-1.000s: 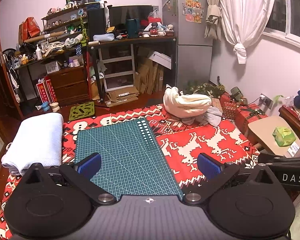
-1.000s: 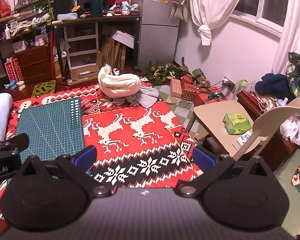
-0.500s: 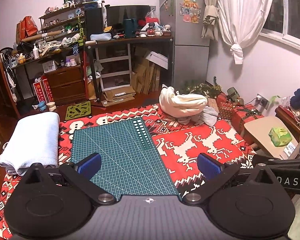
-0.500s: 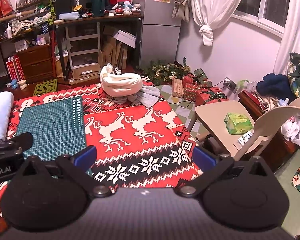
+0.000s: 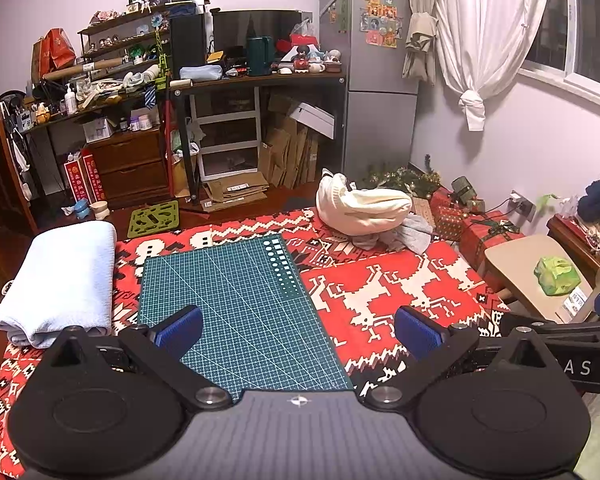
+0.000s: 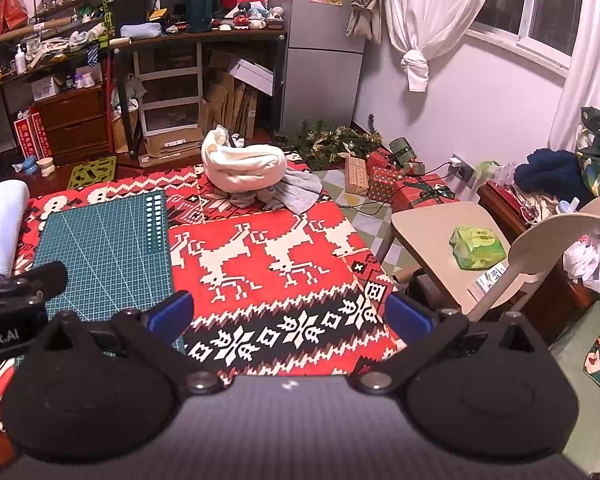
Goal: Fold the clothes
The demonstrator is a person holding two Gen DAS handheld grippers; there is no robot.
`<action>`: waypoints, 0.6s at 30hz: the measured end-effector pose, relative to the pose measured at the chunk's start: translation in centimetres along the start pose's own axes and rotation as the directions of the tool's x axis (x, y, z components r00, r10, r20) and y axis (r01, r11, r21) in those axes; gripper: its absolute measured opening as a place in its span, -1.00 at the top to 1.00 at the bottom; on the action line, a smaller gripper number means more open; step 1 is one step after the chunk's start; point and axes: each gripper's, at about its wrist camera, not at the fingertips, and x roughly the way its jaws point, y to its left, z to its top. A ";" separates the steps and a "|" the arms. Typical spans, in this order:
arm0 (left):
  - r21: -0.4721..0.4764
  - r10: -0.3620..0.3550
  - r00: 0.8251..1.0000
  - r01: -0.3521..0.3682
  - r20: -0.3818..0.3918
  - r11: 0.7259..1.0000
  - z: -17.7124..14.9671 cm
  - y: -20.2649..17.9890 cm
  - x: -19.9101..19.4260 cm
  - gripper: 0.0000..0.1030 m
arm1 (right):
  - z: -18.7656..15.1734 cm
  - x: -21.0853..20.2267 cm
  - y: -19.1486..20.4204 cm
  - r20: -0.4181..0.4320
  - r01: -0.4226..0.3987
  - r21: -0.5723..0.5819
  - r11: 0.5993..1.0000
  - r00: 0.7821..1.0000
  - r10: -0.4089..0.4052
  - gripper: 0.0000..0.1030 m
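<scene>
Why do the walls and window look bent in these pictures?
Fisheye lenses: in the left wrist view the fridge leans and corners go dark; in the right wrist view the window sill curves. Both are sharp, evenly lit by indoor light, without glare.

The blanket (image 5: 400,292) is red with white reindeer and a black-and-white snowflake band. On it lies a dark green mat (image 5: 236,300) with a pale grid. Left of the mat sits a light blue towel (image 5: 60,280); beyond the mat, cream (image 5: 364,208) and grey clothes (image 5: 412,236). Each claw has blue pads (image 5: 180,330).
</scene>
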 end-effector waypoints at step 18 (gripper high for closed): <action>-0.014 0.001 1.000 -0.001 -0.002 1.000 0.1 0.0 0.3 -1.00 | 0.2 0.8 -0.2 -0.005 -0.021 0.008 1.000 1.000 0.021 -0.99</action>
